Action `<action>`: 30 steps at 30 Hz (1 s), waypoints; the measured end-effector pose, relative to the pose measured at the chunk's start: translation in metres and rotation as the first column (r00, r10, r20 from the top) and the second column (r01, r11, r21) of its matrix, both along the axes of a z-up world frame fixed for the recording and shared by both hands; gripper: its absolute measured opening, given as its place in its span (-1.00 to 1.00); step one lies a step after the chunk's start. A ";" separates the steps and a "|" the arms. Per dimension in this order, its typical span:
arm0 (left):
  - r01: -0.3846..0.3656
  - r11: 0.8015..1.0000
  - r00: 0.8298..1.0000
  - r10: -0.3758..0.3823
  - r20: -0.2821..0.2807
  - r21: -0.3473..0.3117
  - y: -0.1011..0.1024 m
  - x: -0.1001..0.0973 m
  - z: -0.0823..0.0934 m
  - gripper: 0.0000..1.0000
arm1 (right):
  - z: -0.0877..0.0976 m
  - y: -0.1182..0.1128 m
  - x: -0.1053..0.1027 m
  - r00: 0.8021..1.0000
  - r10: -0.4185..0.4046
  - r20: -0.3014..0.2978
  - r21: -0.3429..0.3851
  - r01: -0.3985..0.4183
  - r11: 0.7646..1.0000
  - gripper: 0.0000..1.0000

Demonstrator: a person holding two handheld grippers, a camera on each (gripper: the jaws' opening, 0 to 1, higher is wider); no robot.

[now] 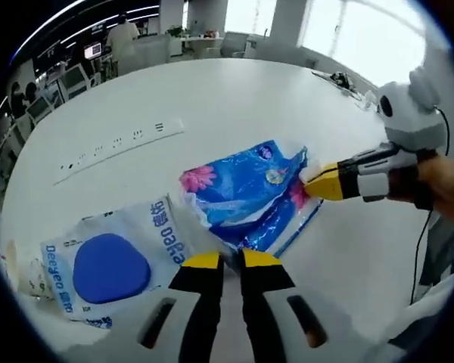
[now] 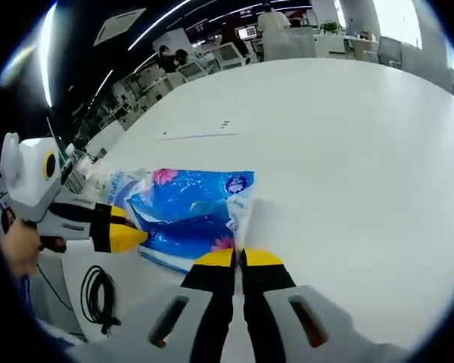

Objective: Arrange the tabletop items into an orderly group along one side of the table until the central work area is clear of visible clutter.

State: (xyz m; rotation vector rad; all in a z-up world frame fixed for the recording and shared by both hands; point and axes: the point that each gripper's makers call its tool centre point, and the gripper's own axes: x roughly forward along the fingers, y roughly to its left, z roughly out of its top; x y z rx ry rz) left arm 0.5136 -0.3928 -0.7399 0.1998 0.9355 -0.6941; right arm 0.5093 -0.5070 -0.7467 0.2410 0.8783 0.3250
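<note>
A blue tissue pack (image 1: 246, 193) with pink flowers lies on the white table (image 1: 234, 98). In the left gripper view my left gripper (image 1: 231, 261) is shut on the pack's near edge. My right gripper (image 1: 325, 181) comes in from the right, held by a hand, and is shut on the pack's far corner. In the right gripper view my right gripper (image 2: 239, 259) pinches the clear plastic end of the same tissue pack (image 2: 189, 212), while the left gripper (image 2: 129, 237) holds its opposite edge. A white Deeyeo packet (image 1: 110, 265) with a blue oval lies just left of the pack.
A long white power strip (image 1: 121, 147) is set into the table beyond the pack. A black cable (image 2: 98, 295) is coiled near the table edge. The table (image 2: 348, 151) stretches wide and bare to the right. Office desks and people fill the background.
</note>
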 end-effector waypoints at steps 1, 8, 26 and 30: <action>-0.008 1.000 1.000 0.008 -0.005 -0.001 0.001 0.001 -0.001 -0.88 | -0.002 0.000 0.001 1.000 -0.003 -0.005 0.003 0.003 1.000 -1.00; -0.060 0.998 0.998 0.059 -0.031 -0.026 0.003 0.005 -0.003 -0.85 | -0.010 -0.001 -0.004 0.999 -0.024 -0.024 0.008 0.025 1.000 -1.00; -0.125 0.991 0.992 0.125 0.004 -0.042 0.006 0.013 0.005 -0.70 | -0.010 -0.002 -0.010 0.995 -0.102 -0.021 0.053 0.103 0.993 -0.90; -0.132 0.990 0.990 0.134 0.042 -0.050 0.007 0.017 0.015 -0.66 | -0.007 -0.001 -0.013 0.993 -0.115 -0.010 0.053 0.115 0.992 -0.78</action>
